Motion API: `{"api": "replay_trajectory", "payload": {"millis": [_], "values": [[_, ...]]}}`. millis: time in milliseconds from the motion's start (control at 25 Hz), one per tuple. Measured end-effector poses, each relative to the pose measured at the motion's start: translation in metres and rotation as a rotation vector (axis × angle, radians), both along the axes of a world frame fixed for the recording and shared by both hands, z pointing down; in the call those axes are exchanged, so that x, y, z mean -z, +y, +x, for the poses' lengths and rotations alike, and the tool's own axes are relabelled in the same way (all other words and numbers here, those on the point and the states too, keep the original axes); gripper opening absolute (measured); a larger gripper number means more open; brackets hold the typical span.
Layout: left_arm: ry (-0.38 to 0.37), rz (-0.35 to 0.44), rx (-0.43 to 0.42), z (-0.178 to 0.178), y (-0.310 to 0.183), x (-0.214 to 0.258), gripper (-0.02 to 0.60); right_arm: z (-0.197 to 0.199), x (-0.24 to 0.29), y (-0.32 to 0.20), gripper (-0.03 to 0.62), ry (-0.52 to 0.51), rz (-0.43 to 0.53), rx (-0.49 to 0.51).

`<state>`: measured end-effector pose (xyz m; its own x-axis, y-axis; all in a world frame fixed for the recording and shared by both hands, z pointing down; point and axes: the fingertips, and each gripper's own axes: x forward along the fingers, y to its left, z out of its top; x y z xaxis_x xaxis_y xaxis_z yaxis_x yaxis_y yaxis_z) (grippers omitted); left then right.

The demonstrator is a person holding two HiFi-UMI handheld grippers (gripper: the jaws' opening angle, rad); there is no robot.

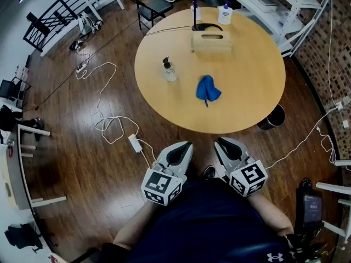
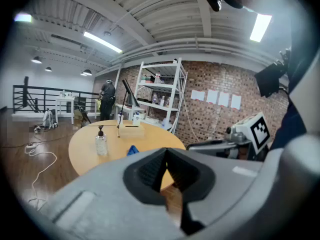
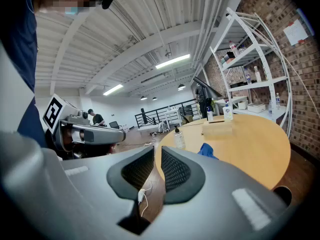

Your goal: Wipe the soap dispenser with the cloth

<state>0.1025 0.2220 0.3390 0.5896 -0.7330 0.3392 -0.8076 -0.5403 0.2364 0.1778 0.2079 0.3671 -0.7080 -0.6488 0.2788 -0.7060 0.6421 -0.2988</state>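
Left gripper (image 1: 185, 145) shut, right gripper (image 1: 220, 142) nearly, both empty; you'd pinch the limp crumpled blue cloth (image 1: 207, 89) by its peak, beside the clear plastic soap dispenser (image 1: 169, 70).

On the table (image 1: 247, 108) we find the soap dispenser (image 1: 169, 70) left of centre. The cloth (image 1: 207, 89) lies to its right and a little nearer to us, the two apart. Behind them, toward the far edge, sits a box (image 1: 211, 41), and beyond it a bottle (image 1: 225, 14) at the rim. A bin (image 1: 272, 118) stands on the floor by the table's near right edge, and a chair (image 1: 153, 7) past its far left edge. Our left gripper (image 1: 185, 145) and right gripper (image 1: 220, 142) are side by side over the floor, short of the near edge.
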Motion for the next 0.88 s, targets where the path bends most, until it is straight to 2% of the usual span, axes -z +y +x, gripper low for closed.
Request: {"api": "replay_trajectory", "payload": {"millis": [160, 280, 480, 680, 800, 880], "values": [[-0.022, -0.005, 0.085, -0.028, -0.033, -0.007, 0.003, 0.01, -0.014, -0.032, 0.043, 0.047, -0.013, -0.063], [-0.041, -0.001, 0.11, -0.049, -0.065, -0.015, 0.024, 0.015, -0.031, -0.062, 0.043, 0.084, -0.044, -0.105], [-0.14, 0.027, 0.107, -0.088, -0.139, -0.043, 0.091, 0.008, -0.074, -0.125, 0.043, 0.222, -0.079, -0.097], [-0.215, 0.004, 0.076, -0.126, -0.217, -0.084, 0.151, -0.003, -0.113, -0.197, 0.043, 0.377, -0.104, -0.082], [-0.281, 0.02, 0.059, -0.143, -0.252, -0.106, 0.167, -0.006, -0.139, -0.232, 0.044, 0.408, -0.164, -0.123], [-0.323, 0.023, 0.034, -0.148, -0.266, -0.119, 0.172, -0.009, -0.155, -0.252, 0.094, 0.407, -0.204, -0.166]]}}
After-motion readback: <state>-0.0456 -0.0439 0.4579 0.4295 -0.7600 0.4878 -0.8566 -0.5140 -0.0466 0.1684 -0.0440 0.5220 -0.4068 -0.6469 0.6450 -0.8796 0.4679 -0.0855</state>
